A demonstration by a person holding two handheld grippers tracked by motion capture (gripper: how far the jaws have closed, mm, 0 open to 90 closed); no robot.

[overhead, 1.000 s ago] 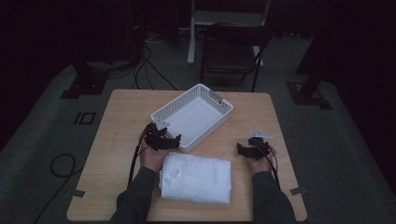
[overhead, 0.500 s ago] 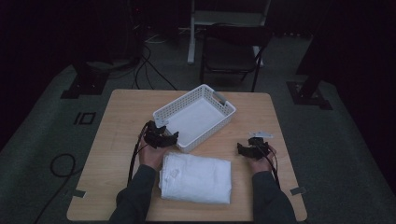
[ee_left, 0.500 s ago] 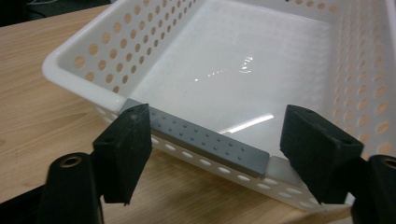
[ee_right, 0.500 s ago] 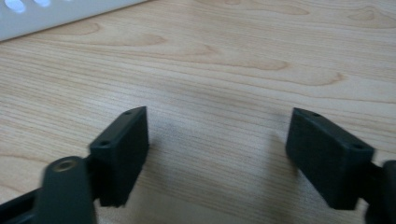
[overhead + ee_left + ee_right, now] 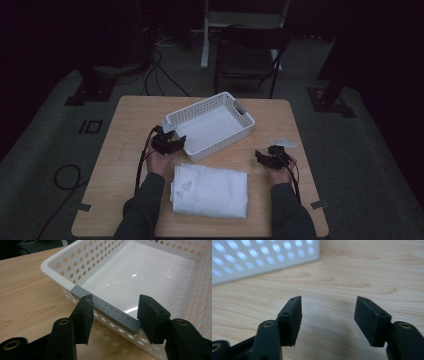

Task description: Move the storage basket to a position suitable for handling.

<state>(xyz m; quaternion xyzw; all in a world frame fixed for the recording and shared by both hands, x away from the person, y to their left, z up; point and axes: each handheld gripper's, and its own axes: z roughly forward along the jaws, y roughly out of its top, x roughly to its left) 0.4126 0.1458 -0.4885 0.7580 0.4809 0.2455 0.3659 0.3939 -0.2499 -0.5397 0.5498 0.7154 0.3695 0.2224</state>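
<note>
1. High view: the white basket point(image 5: 210, 127) sits mid-counter point(image 5: 125, 130), a folded towel point(image 5: 210, 191) near the front edge between the left gripper point(image 5: 172, 143) and the right gripper point(image 5: 264, 156).
2. Left gripper view: the fingers point(image 5: 83, 315) have just been closing, half-wide, straddling the basket's grey handle strip point(image 5: 106, 311) without pressing; next they must close on it.
3. Right gripper view: the fingers point(image 5: 292, 317) have been narrowing too, half-wide over bare wood, nothing between them.

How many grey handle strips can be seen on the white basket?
2: one grey strip on the rim of the basket by the left claw, the other grey strip on the opposite end's rim.

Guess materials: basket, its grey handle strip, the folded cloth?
Basket: looks like glossy white moulded plastic, with highlights on its floor and punched round holes in its walls.
Grey handle strip: matte, dimpled, probably rubber or soft plastic.
Folded cloth: white towel-like fabric, with soft layered edges.
</note>
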